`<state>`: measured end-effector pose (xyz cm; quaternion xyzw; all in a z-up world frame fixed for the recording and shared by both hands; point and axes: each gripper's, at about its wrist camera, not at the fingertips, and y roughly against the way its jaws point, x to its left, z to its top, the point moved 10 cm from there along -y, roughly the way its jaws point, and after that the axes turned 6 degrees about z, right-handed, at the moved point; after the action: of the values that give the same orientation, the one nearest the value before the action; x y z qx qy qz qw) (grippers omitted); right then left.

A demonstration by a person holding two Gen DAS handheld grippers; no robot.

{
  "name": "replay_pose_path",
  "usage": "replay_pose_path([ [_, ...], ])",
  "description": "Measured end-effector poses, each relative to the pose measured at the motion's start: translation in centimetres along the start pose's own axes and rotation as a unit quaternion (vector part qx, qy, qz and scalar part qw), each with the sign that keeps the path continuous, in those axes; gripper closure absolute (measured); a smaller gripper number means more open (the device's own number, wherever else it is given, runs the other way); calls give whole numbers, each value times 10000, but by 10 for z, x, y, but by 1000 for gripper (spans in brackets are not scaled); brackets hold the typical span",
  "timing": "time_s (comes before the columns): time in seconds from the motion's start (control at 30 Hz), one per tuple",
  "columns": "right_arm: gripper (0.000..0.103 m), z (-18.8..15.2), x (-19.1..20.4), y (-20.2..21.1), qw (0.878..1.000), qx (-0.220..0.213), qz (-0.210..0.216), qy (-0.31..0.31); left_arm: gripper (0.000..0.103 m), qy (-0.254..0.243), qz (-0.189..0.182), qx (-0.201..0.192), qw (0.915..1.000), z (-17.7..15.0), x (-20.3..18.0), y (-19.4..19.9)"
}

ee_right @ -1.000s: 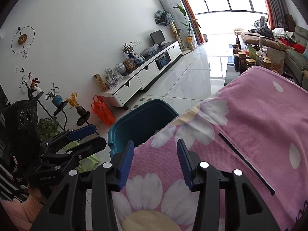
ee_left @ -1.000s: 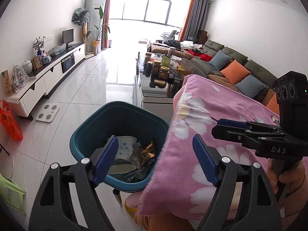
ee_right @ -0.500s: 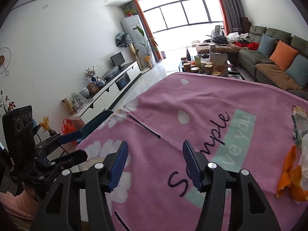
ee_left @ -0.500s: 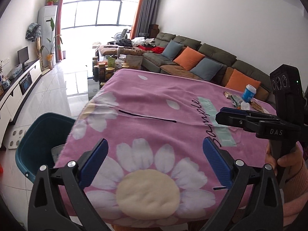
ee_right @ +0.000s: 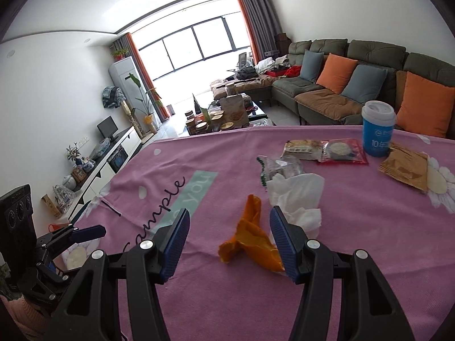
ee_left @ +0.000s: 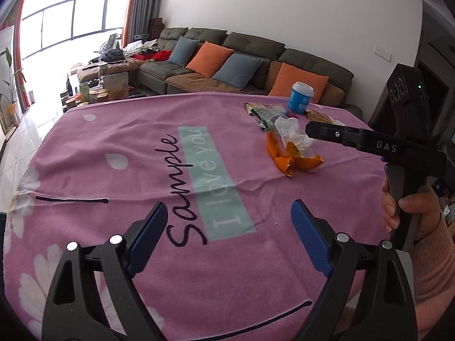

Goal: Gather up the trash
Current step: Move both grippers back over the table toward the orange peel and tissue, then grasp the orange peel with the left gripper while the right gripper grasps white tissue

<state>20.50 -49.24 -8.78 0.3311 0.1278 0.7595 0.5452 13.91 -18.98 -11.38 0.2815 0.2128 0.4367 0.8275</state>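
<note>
Orange peel (ee_right: 250,238) lies on the pink flowered tablecloth (ee_right: 199,153), with a crumpled white tissue (ee_right: 298,196) just behind it. My right gripper (ee_right: 229,211) is open, low over the cloth; the peel sits between its fingers, close to the right pad, not pinched. In the left wrist view the peel (ee_left: 295,159) and tissue (ee_left: 290,130) lie ahead to the right, under the right gripper (ee_left: 312,129). My left gripper (ee_left: 229,206) hovers over the printed lettering; its jaws are closing with nothing between them.
Behind the tissue lie a clear wrapper (ee_right: 281,167), two snack packets (ee_right: 301,149), a brown packet (ee_right: 403,167) and a blue lidded cup (ee_right: 376,130). A sofa with orange and blue cushions (ee_right: 335,74) stands beyond the table. The bin is out of view.
Both grippers swung right from the teal bin across the tablecloth. The trash pile came into view, and the right gripper now straddles the orange peel with wider jaws.
</note>
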Motion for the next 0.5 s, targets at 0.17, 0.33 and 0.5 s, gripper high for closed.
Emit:
replay_pose_path([
  [0.17, 47, 1, -37, -3, 9995, 80, -228, -224, 26, -254, -289, 188, 9991, 12, -37, -30],
  [0.33, 47, -1, -61, -11, 9989, 210, -263, -320, 37, -400, -535, 454, 9967, 20, -68, -62],
  [0.5, 47, -2, -68, -23, 9983, 369, -214, -407, 54, -362, -668, 836, 9936, 20, -81, -94],
])
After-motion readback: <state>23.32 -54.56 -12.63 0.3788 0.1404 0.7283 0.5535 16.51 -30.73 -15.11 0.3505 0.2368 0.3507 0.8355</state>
